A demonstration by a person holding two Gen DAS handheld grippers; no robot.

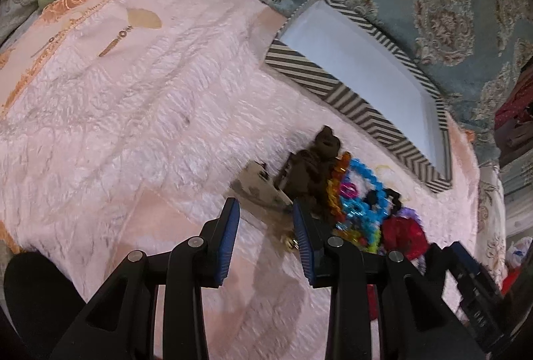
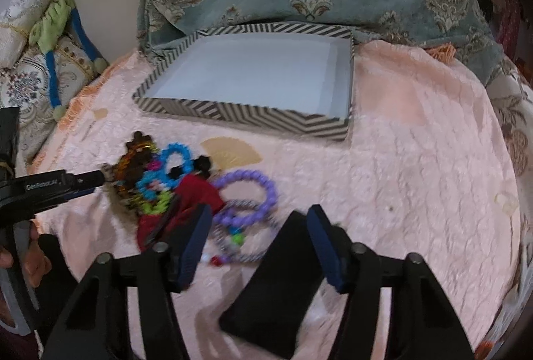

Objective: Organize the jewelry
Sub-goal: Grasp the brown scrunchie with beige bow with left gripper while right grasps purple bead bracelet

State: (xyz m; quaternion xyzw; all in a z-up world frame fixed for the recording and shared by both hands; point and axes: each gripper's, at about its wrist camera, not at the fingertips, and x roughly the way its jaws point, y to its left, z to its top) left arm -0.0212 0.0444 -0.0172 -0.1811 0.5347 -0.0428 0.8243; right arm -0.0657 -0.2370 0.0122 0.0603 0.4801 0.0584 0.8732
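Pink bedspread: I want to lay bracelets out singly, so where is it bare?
Bare: the pink bedspread right of the bracelet pile, in front of the striped box, and the box's own white floor. Crowded: the pile between both tools.

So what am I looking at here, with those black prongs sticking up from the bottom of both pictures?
Those prongs are two-finger grippers, one in each of a person's hands, each carrying its own camera. One picture looks along the left gripper, the other along the right gripper. Both stand open, holding nothing. On the pink bedspread lies a pile of colourful bracelets, among them a purple beaded bracelet. Behind them sits an empty striped box.
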